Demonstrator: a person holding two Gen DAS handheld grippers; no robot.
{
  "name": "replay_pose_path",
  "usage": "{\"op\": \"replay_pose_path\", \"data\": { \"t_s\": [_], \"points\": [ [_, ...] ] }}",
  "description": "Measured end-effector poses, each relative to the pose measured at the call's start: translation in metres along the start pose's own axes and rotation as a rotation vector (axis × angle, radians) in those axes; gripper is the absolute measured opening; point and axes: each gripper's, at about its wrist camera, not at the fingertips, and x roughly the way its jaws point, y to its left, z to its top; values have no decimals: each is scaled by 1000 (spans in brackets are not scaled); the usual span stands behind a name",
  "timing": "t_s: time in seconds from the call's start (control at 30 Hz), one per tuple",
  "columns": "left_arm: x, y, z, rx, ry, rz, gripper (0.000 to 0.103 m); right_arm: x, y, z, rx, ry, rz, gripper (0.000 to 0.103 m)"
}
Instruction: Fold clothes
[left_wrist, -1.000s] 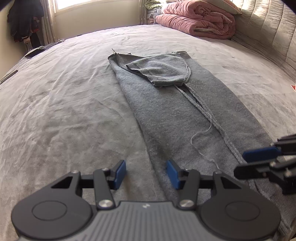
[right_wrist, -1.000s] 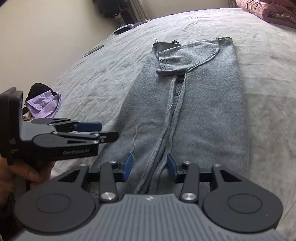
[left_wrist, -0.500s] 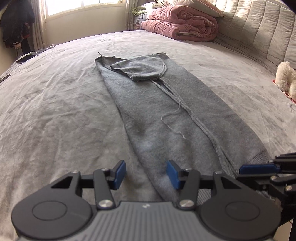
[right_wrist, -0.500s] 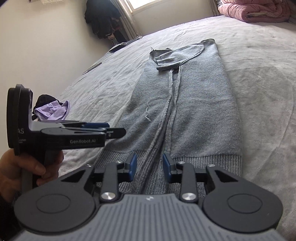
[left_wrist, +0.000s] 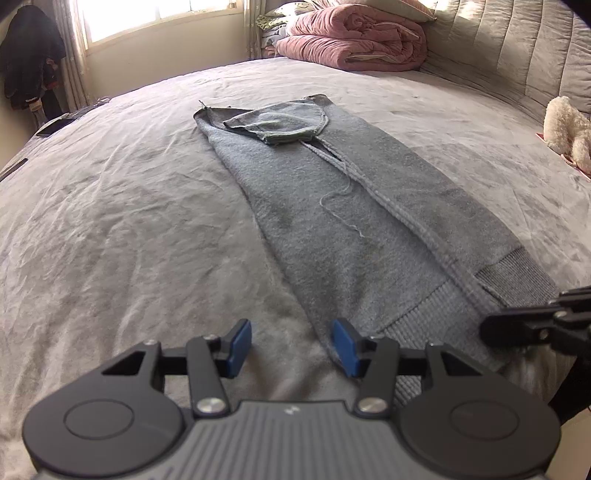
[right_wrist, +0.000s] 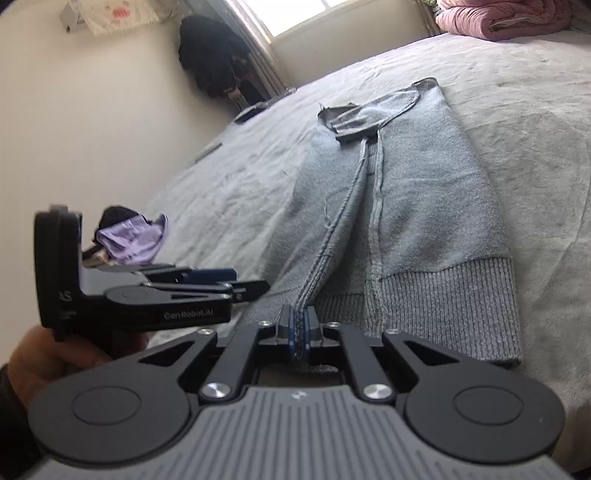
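1. Grey sweater (left_wrist: 332, 206): laid flat and lengthwise on the bed cover (left_wrist: 129, 221), already folded into a long narrow strip. Ribbed hem at the near end, collar end at the far end. Serves as landmark for the entries below.
2. Sleeve cuff (left_wrist: 280, 123): folded back over the far end of the sweater, resting on top of it.
3. Loose thread (left_wrist: 340, 203): curled on the sweater's upper surface, about midway along, beside the raised seam (left_wrist: 399, 218) running down its length.
4. Right gripper (right_wrist: 300, 334): at the sweater's near hem, on the seam line. Blue pads clenched together on a ridge of the knit fabric; the cloth rises from the pads in a taut fold.
5. Left gripper (left_wrist: 291, 345): at the sweater's near left corner. Jaws released and standing part-way apart; the right-hand pad (left_wrist: 345, 345) lies over the sweater's edge, the other over bare bed cover. Nothing pinched.
6. Person's hand (right_wrist: 48, 354): wrapped around the left gripper's handle, left of the sweater in the right wrist view.
7. Pink quilt (left_wrist: 351, 40): folded in a stack, well beyond the sweater's far end, against the padded headboard (left_wrist: 517, 48).
8. White plush toy (left_wrist: 565, 129): right of the sweater, near the edge of the bed.
9. Lilac garment (right_wrist: 129, 240): bundled off the bed, left of the sweater's near end.
10. Dark clothing (left_wrist: 33, 62): hanging by the window, far left of the sweater.
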Motion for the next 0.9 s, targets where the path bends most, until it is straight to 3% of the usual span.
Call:
{"op": "replay_pose_path", "data": {
  "t_s": [0.13, 0.3, 0.53, 0.67, 0.77, 0.83, 0.9],
  "points": [
    [-3, 2, -4, 11, 10, 24, 50, 2, -16, -5, 112, 43, -23, 7],
    [-9, 6, -6, -17, -4, 3, 50, 8, -18, -5, 125, 66, -41, 8],
    [-13, 28, -8, -254, -36, -173, 50, 6, -12, -6, 33, 39, -101, 14],
    [-12, 35, -15, -379, -27, -258, 47, 5, -6, -7, -10, 35, -84, 15],
    [-12, 28, -19, -385, -17, -279, 40, 3, -7, -6, -7, 37, -56, 16],
    [-11, 23, -19, -378, -17, -284, 23, 4, -9, -6, -17, 53, -50, 16],
    [-9, 20, -21, -381, -12, -284, 19, 3, -9, -6, -32, 62, -42, 16]
  ]
}}
